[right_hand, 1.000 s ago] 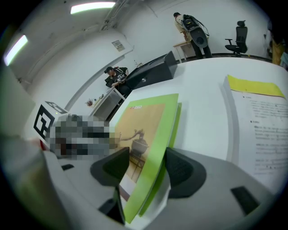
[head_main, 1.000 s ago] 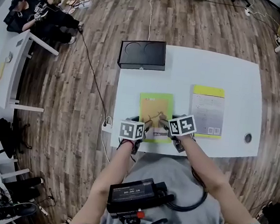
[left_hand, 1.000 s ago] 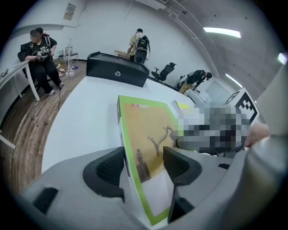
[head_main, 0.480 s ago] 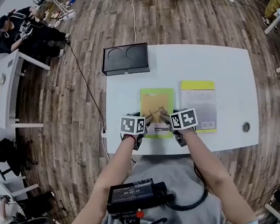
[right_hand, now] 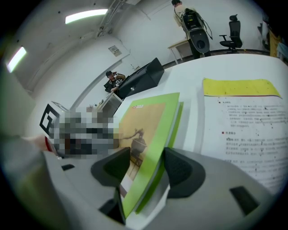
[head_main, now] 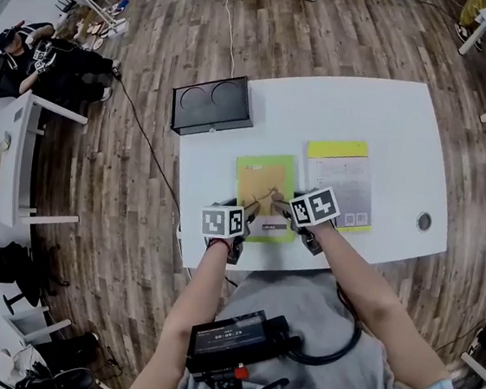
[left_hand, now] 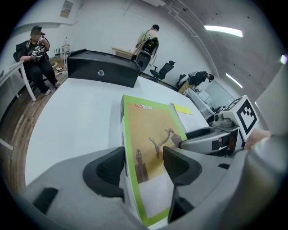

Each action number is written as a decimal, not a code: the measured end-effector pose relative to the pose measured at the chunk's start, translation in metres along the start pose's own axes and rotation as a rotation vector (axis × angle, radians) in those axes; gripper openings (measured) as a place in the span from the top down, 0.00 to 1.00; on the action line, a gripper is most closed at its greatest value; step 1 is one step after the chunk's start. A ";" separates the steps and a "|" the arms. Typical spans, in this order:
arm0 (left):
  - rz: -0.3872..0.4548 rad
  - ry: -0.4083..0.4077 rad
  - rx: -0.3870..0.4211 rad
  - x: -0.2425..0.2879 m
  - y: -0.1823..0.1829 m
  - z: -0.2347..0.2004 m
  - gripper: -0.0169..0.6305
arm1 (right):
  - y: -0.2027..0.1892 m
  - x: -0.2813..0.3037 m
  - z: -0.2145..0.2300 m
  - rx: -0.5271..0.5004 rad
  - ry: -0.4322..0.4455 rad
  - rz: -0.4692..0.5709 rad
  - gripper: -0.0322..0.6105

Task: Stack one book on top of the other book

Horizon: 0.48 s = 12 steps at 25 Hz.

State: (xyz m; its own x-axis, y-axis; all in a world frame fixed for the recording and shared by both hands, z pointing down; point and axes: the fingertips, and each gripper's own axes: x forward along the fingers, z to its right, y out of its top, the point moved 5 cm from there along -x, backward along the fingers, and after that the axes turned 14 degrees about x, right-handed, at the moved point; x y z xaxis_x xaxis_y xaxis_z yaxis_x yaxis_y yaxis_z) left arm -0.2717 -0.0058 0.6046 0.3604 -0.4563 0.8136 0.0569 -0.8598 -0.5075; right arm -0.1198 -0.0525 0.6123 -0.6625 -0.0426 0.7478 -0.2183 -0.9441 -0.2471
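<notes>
While the person holds a gripper in each hand at the near side of the white counter [head_main: 383, 109], both grippers pinch the same green book [head_main: 266, 179]. At the far left corner of the counter a black box [head_main: 214, 105] lies flat, well apart from the books.

Next comes the left gripper [head_main: 252, 208]. In the left gripper view its two dark fingers [left_hand: 108, 170] are closed on the near edge of the green book, one on the cover and one on the underside.

The book is in the middle of the counter, between the two grippers. Its near edge looks a little raised and the far end slopes down; I cannot tell if the far end touches the counter.

The right gripper [head_main: 279, 206] pinches the near right part of this book in the same way, with its fingers [right_hand: 182, 173] pressed on both faces.

Just beside the green book, to the right, the second book [head_main: 342, 181] lies flat, white with a yellow band at its far end. The two books are side by side, not stacked. Near the right edge the counter has a small round hole [head_main: 424, 221].
</notes>
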 end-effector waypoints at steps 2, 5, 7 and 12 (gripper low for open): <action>0.002 0.007 -0.010 0.002 -0.002 0.001 0.56 | -0.001 0.001 0.002 -0.006 0.003 -0.006 0.56; 0.001 0.005 -0.015 0.002 -0.003 0.001 0.56 | 0.000 0.000 0.004 0.017 0.021 -0.011 0.56; 0.005 0.030 -0.015 -0.002 -0.004 -0.002 0.55 | 0.000 -0.004 0.004 0.070 0.059 0.000 0.56; 0.080 0.111 0.033 -0.031 0.016 0.000 0.53 | 0.010 -0.047 0.014 0.223 0.231 0.050 0.56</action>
State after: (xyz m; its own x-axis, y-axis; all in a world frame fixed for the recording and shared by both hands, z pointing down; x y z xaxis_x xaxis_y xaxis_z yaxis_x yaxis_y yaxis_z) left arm -0.2816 -0.0055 0.5711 0.2597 -0.5472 0.7957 0.0634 -0.8126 -0.5794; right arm -0.0802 -0.0649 0.5832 -0.8188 -0.0391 0.5727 -0.0362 -0.9922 -0.1196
